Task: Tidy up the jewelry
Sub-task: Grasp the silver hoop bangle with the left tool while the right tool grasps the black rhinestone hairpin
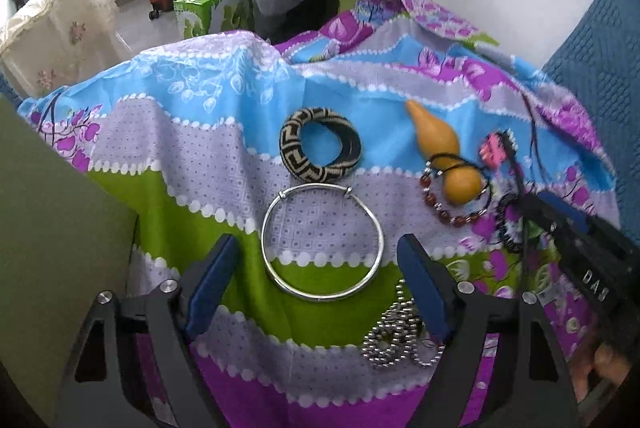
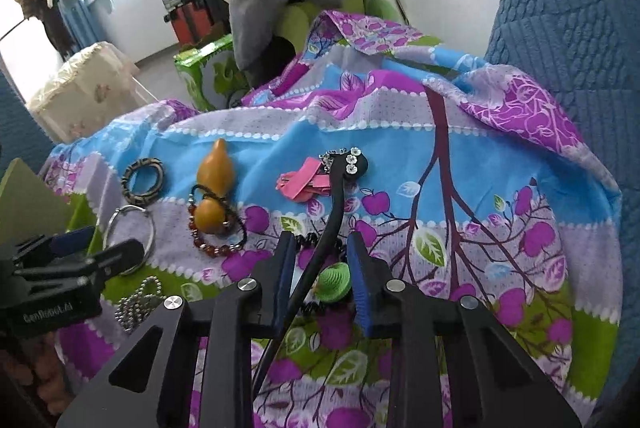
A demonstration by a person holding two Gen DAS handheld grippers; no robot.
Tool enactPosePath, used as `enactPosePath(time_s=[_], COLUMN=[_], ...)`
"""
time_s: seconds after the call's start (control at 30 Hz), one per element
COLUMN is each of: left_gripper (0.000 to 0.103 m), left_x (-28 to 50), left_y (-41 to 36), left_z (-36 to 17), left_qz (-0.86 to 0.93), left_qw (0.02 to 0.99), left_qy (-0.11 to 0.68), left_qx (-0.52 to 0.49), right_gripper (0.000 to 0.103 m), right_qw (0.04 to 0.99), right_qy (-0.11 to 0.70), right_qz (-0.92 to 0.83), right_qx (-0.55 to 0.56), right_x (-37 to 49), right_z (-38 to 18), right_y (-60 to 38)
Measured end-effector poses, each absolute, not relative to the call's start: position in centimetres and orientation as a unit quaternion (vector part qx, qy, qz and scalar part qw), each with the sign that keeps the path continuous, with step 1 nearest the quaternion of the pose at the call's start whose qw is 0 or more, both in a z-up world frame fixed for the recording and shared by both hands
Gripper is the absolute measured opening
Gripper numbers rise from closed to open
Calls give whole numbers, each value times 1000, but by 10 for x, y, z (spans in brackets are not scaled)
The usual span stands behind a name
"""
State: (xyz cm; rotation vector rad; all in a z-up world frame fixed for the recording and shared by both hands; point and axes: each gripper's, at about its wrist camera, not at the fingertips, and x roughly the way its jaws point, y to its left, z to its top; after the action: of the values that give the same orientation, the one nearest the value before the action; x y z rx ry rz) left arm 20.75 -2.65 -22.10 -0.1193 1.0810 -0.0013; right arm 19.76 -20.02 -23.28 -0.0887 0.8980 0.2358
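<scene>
My left gripper [image 1: 316, 312] is spread wide with nothing gripped. The silver bangle [image 1: 322, 242] lies flat on the floral cloth [image 1: 192, 156] right between the two blue pads [image 1: 210, 284], not touching either as far as I can see. Straight up at 12 o'clock from the bangle, just about touching it, sits the woven black-and-tan bangle [image 1: 320, 145]. The ball chain [image 1: 394, 338] is bunched at about 5 o'clock from the silver one, partly behind my right-hand finger.

Out at 2 o'clock from the silver bangle there's a yellow gourd [image 1: 446, 156] lying across an amber bead bracelet [image 1: 452, 204].

On the other side, my right gripper [image 2: 322, 276] is narrowed most of the way. A black headband [image 2: 334, 224] runs up between the pads, its flowered end [image 2: 354, 162] at 12 o'clock, next to some pink clips [image 2: 302, 182]. A green ruffled piece [image 2: 336, 282] and black beads [image 2: 310, 240] also sit in that gap. Can't tell if the pads are actually pinching the headband.
</scene>
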Motion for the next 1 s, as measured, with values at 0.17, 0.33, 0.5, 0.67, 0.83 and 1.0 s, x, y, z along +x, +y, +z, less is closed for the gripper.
enactPosePath(time_s=[0.17,0.33,0.5,0.67,0.83,1.0], left_gripper=[82,82,80,70,70,70], left_x=[210,212,212,213,205,210], left_y=[-35,-38,-38,-40,-41,-47], left_z=[-223,-225,-226,-222,-199,-202], left_qz=[-2,0,-4,-9,-14,-30], left_qw=[857,860,864,861,882,879], left_qy=[515,511,504,508,471,475], left_qx=[-15,4,4,12,11,9], right_gripper=[24,24,24,15,14,14], right_qw=[887,888,887,885,886,885], right_qy=[444,441,442,445,445,446], right_qz=[114,114,113,111,108,107], right_qx=[-54,-65,-71,-81,-77,-77], right_x=[209,212,215,217,217,214], right_z=[-239,-240,-240,-238,-239,-239], right_y=[-196,-193,-191,-187,-189,-190])
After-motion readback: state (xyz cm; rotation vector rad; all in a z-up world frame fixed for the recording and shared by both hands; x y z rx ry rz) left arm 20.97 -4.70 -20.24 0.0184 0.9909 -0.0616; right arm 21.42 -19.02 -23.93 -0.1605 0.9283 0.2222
